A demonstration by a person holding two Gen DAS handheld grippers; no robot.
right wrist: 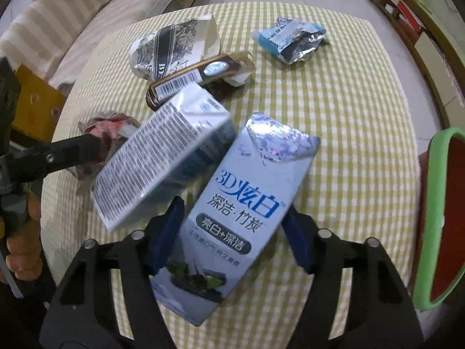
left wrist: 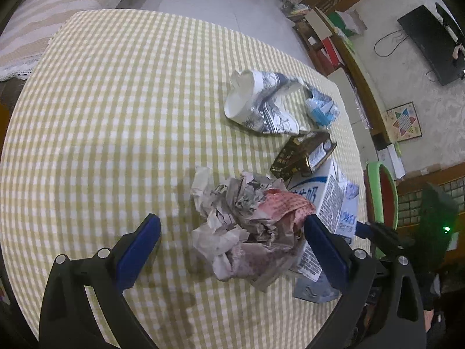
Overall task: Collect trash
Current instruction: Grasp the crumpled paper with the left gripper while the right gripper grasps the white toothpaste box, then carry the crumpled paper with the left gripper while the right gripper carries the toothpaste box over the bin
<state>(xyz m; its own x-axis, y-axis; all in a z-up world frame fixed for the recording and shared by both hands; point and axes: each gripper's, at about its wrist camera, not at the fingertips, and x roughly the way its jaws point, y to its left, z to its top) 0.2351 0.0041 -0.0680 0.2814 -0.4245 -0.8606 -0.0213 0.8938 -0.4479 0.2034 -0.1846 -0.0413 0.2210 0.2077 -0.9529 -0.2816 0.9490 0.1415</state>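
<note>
A crumpled newspaper ball (left wrist: 247, 226) lies on the yellow checked tablecloth (left wrist: 116, 116), between the open blue fingers of my left gripper (left wrist: 232, 247), apparently untouched by either. My right gripper (right wrist: 235, 232) is shut on a light blue toothpaste box (right wrist: 241, 212), held tilted above the table. A white milk carton (right wrist: 162, 157) lies beside it, also in the left wrist view (left wrist: 328, 200). Further back lie a crushed paper cup (left wrist: 261, 101), a dark brown-gold pack (left wrist: 302, 154) and a blue foil wrapper (right wrist: 290, 39).
A green-rimmed red bin (right wrist: 441, 218) stands at the table's right edge. A striped sofa (left wrist: 43, 14) is behind the table on the left. Shelves with boxes (left wrist: 328, 40) run along the right wall. The left gripper's arm (right wrist: 58, 154) reaches in from the left.
</note>
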